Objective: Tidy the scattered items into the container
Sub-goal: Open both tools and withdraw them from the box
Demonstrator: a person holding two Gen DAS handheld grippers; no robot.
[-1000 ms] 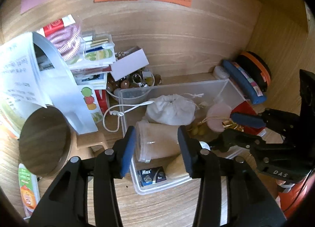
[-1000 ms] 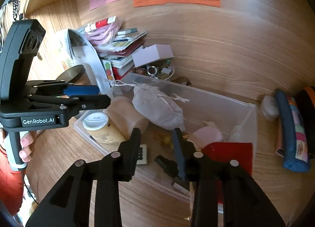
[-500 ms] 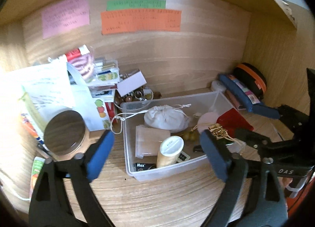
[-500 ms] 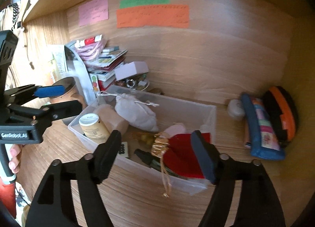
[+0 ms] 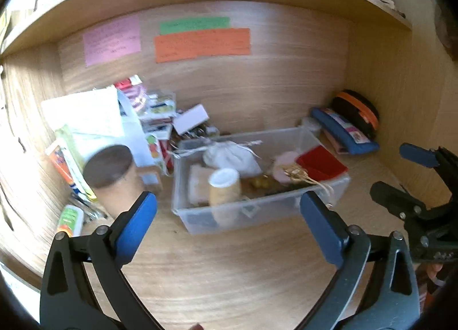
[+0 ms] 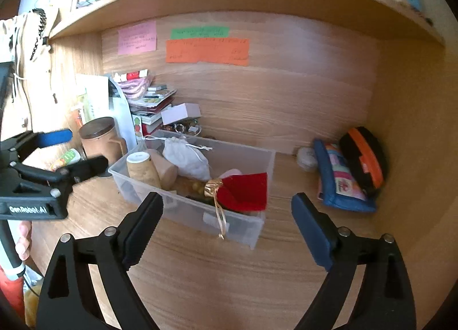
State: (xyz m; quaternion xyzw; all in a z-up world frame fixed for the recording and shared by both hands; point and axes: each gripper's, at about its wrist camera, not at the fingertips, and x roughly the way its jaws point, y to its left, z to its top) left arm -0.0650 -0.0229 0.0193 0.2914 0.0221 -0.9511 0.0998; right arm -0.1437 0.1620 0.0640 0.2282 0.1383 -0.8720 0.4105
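A clear plastic bin (image 5: 229, 217) (image 6: 243, 224) stands on the wooden desk. In it lie a white drawstring pouch (image 5: 232, 157) (image 6: 186, 155), a tan bottle with a white cap (image 5: 224, 190) (image 6: 141, 167), a red pouch with a gold tie (image 5: 320, 162) (image 6: 246, 191), a pink round item (image 5: 282, 168) and several small things. My left gripper (image 5: 229, 222) is open and empty, held back from the bin's front. My right gripper (image 6: 226, 225) is open and empty, in front of the bin's right corner. Each gripper shows in the other's view (image 5: 415, 181) (image 6: 65, 152).
A stack of booklets, papers and a white box (image 6: 180, 111) crowds the back left. A brown-lidded wooden canister (image 5: 114, 178) (image 6: 98, 138) stands left of the bin. A blue pencil case (image 6: 337, 181) and a black-orange case (image 6: 363, 158) lie at the right wall. A shelf hangs overhead.
Both grippers opened wide and pulled back and up from the bin. The red pouch and the tan bottle now rest in the bin, free of the jaws.
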